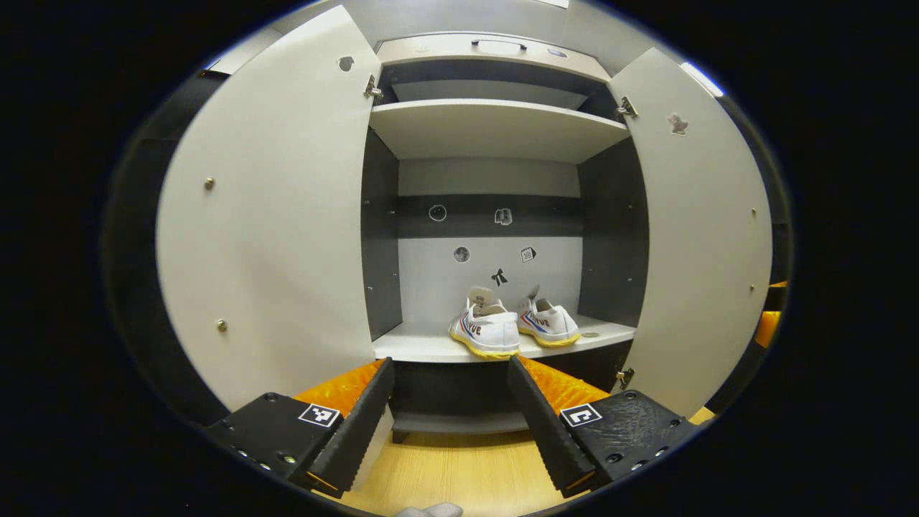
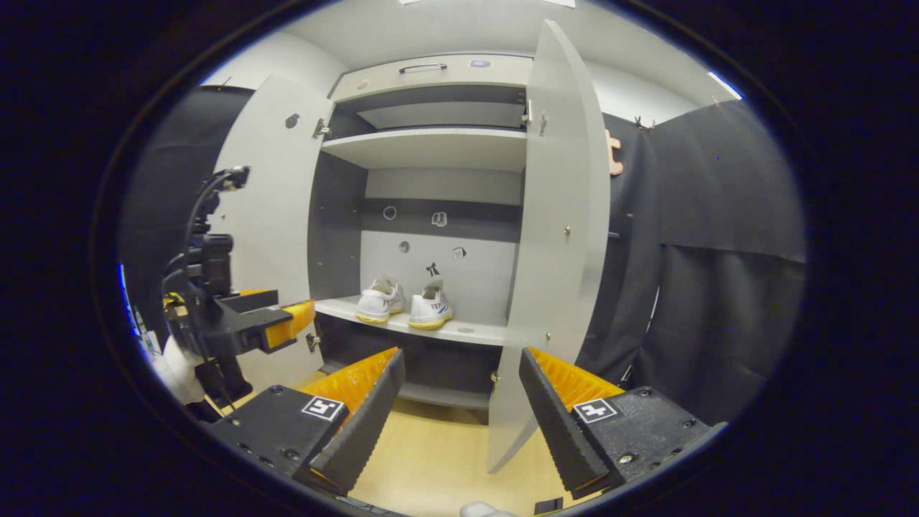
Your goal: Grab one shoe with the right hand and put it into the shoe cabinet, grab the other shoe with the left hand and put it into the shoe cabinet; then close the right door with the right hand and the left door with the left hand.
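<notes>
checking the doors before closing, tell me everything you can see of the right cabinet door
The tall pale grey flat-panel right cabinet door stands open, swung out from the shoe cabinet and seen nearly edge-on in the right gripper view. It looks like smooth laminated board. Metal hinges fix it to the cabinet's right side near top and bottom, and small round studs dot its inner face. A small pale sticker sits near its top. Its lower corner hangs above the light wooden floor. Nothing touches it.

A light wooden floor (image 1: 459, 459) lies below, with dark curtains (image 2: 718, 287) hanging alongside.
</notes>
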`<state>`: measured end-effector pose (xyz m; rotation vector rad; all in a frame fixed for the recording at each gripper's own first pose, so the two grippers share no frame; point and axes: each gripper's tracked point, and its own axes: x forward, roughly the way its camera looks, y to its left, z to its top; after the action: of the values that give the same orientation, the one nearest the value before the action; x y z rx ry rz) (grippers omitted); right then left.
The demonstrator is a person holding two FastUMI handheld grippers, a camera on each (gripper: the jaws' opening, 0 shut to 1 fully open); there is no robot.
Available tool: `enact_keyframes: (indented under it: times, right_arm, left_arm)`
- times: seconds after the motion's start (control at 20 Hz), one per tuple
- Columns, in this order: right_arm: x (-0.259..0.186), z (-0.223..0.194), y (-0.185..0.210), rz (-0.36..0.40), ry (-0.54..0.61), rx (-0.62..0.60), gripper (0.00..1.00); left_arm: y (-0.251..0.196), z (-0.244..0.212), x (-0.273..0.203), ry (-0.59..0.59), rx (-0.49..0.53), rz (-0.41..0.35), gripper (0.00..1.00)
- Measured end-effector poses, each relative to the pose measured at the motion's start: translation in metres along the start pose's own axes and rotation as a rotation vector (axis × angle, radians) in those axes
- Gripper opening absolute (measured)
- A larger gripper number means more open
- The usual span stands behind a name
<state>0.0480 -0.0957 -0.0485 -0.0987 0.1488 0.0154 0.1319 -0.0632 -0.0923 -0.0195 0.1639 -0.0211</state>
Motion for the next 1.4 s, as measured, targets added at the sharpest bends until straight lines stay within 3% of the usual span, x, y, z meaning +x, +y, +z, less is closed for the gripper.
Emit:
enact_keyframes:
  times: [0.35, 0.55, 0.85, 1.4]
  right_arm:
    - [-0.027, -0.004, -0.032, -0.126, -0.007, 0.040, 1.00]
    - [-0.039, 0.002, -0.087, -0.250, -0.028, 0.039, 1.00]
    - [-0.026, 0.023, -0.171, -0.391, -0.082, 0.119, 1.00]
    - [0.025, 0.044, -0.165, -0.255, -0.094, 0.124, 0.96]
  left_arm:
    - [0.009, -0.016, -0.082, -0.011, 0.021, -0.008, 0.96]
    - [0.001, -0.017, -0.099, 0.003, 0.014, -0.048, 0.96]
    - [-0.002, 0.007, -0.108, -0.037, 0.030, -0.043, 0.96]
    - [-0.024, 0.013, -0.098, -0.047, 0.035, -0.025, 0.96]
